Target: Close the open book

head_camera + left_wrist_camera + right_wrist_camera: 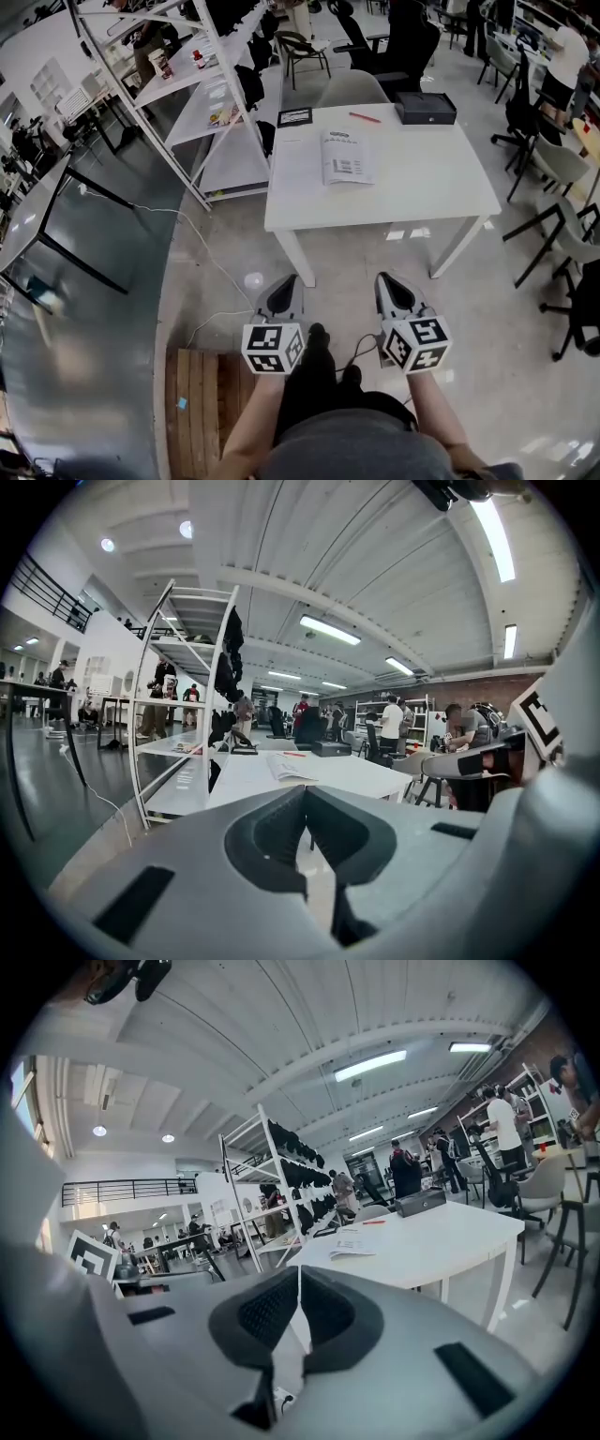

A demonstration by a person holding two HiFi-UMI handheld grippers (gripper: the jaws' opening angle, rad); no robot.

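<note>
– Wooden pallet (pixel 202 403) at the left of the feet, and a white cable (pixel 159 210) that runs across the floor toward them. Is this a danger?
– I think yes. The person stands well apart from the white worktop (pixel 431 187) and must walk to it. A foot may catch the cable or the edge of the pallet while the eyes are on the book.
– And the left gripper (pixel 282 292)?
– Its jaws are together and nothing is between them. It hangs over the floor, on this side of the near edge of the worktop.
– Where is the open book (pixel 345 161)?
– It lies flat near the middle of the worktop, a little toward the far side, with a printed page up. It looks thin, and the surface looks smooth. If a gripper pushes one page from the side, the whole book may slide and not fold.
– Then the right gripper (pixel 395 291)?
– The same: jaws pressed together, empty, over the floor. With closed tips it is hard to go under a flat page, and the tip may crease or tear the paper. To pinch the page, the jaws must first go apart.
– Anything more at the right?
– Behind the book lie a red pen (pixel 366 117) and a black box (pixel 425 108). A page thrown over too strongly, or a sliding book, may knock the pen.
</note>
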